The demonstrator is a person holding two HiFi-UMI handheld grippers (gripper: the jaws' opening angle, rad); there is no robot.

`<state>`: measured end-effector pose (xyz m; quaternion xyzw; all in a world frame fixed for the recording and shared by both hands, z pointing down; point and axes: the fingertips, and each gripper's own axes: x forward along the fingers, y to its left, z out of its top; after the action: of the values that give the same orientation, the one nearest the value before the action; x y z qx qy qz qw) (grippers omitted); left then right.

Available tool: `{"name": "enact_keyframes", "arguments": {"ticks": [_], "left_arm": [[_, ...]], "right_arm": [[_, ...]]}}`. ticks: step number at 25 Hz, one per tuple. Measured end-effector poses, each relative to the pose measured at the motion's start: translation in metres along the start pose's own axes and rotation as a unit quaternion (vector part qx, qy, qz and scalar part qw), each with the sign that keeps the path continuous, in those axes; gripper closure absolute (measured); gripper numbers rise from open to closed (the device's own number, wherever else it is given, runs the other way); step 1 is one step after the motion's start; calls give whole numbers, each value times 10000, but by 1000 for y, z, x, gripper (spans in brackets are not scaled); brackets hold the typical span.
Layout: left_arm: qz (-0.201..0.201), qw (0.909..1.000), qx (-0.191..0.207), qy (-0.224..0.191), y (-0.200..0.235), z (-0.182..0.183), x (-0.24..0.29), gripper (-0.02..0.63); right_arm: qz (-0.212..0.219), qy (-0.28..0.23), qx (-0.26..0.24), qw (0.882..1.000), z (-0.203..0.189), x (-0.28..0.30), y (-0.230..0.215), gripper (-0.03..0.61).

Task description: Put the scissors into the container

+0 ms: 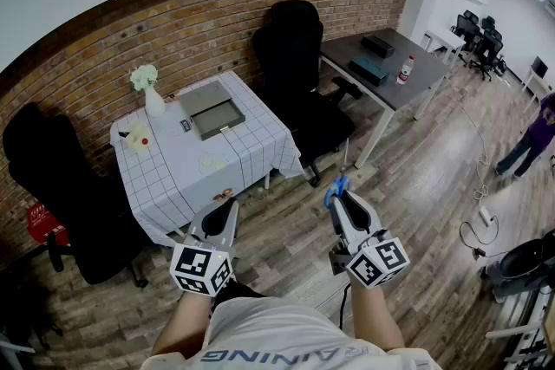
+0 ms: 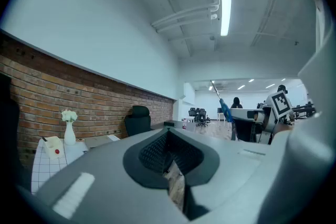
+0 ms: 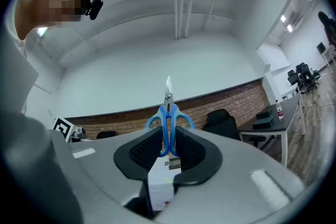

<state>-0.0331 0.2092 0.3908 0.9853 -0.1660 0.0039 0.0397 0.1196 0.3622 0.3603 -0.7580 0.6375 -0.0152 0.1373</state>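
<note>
Scissors with blue handles are clamped at the handle loops between the dark ribbed pads of the right gripper, near the middle of the right gripper view. The blades are closed and point up towards the ceiling. The jaws are held part way apart by the handles, with both pads pressed on them. In the head view the scissors show as a blue tip at the front of the right gripper, right of centre in the lower half of the frame, over the wooden floor.

The left gripper is seen with its pads brought together and nothing between them; only a sliver of floor shows through the slit below. In the head view the left gripper is held at the lower centre-left, just beside the near edge of the table.

The table is covered with a white checked cloth and stands in the left half of the head view, against the brick wall. The container, a flat grey open box, lies on the table's far right part, well apart from the scissors. A white vase with pale flowers stands at the table's far left corner. A black office chair is seen to the right of the table, and a dark desk in the upper right.
</note>
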Motion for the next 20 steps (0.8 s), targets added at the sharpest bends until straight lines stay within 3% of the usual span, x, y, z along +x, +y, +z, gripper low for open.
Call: {"name": "enact_keyframes", "arguments": {"ticks": [20], "left_arm": [[143,9994,-114,279,19,-24,4,614]], "right_arm": [[46,114,66,9999,-17,11,-4,482]]}}
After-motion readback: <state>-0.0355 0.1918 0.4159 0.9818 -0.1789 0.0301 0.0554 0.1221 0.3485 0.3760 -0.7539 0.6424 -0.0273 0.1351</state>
